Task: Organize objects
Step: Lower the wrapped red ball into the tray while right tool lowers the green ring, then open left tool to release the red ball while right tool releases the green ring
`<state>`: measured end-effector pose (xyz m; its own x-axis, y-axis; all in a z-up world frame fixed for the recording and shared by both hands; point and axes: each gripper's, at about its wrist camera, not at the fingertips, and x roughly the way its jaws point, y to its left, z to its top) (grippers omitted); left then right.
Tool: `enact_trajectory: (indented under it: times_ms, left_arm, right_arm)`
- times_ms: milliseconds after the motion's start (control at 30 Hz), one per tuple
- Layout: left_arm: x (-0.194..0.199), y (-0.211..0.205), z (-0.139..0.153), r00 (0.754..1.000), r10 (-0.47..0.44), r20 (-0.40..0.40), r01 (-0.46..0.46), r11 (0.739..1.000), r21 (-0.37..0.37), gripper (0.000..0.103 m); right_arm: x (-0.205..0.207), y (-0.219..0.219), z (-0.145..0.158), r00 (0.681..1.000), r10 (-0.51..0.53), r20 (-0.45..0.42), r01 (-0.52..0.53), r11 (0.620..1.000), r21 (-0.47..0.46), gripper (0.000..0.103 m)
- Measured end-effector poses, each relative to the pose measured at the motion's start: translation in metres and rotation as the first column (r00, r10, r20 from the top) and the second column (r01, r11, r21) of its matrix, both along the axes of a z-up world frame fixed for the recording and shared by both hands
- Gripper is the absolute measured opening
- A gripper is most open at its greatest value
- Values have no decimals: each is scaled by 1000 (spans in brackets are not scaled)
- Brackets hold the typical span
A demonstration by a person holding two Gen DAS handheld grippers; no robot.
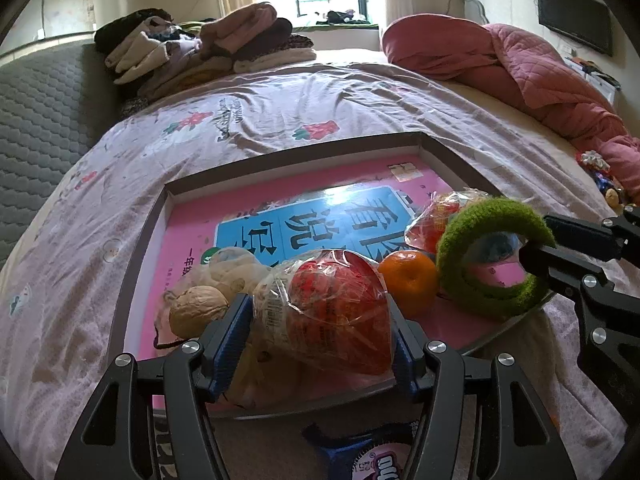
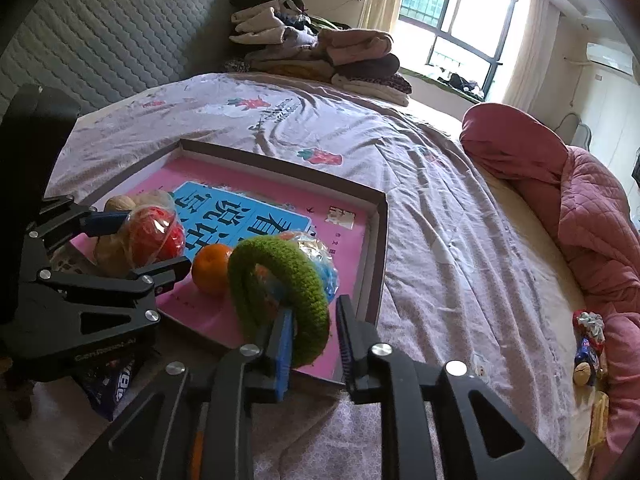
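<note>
A shallow brown-rimmed box [image 1: 152, 224] with a pink book inside lies on the bed. My left gripper [image 1: 320, 320] is shut on a red snack bag [image 1: 340, 304] over the box's near edge; it also shows in the right wrist view [image 2: 154, 236]. Walnuts [image 1: 198, 310] lie to its left and an orange [image 1: 408, 280] to its right. My right gripper [image 2: 316, 328] straddles the rim of a green knitted ring [image 2: 280, 276], jaws parted around it. The ring [image 1: 492, 248] stands upright in the box beside another wrapped snack [image 1: 432, 216].
Folded clothes [image 1: 208, 48] are stacked at the far end of the bed. A pink quilt [image 1: 540, 76] lies on the right, with small items [image 2: 588, 344] beside it. A dark blue packet [image 1: 360, 456] lies in front of the box. A grey headboard [image 2: 100, 36] stands at left.
</note>
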<state>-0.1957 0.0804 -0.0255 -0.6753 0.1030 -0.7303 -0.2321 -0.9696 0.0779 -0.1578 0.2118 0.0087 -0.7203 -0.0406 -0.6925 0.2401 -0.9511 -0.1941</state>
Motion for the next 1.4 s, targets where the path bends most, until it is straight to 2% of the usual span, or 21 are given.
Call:
enact_trajectory:
  times_ms: [200, 1033, 1400]
  left_arm:
    - [0, 0, 0, 1000, 5, 0, -5, 1000, 2, 65]
    - [-1, -2, 4, 1000, 6, -4, -6, 999, 32, 72]
    - [2, -3, 14, 999, 17, -36, -15, 999, 34, 73]
  right_arm:
    - [0, 2, 3, 1000, -9, -8, 9, 1000, -26, 34]
    - [1, 7, 9, 999, -25, -21, 24, 998, -58, 34]
    - [1, 7, 11, 999, -29, -27, 27, 997, -67, 34]
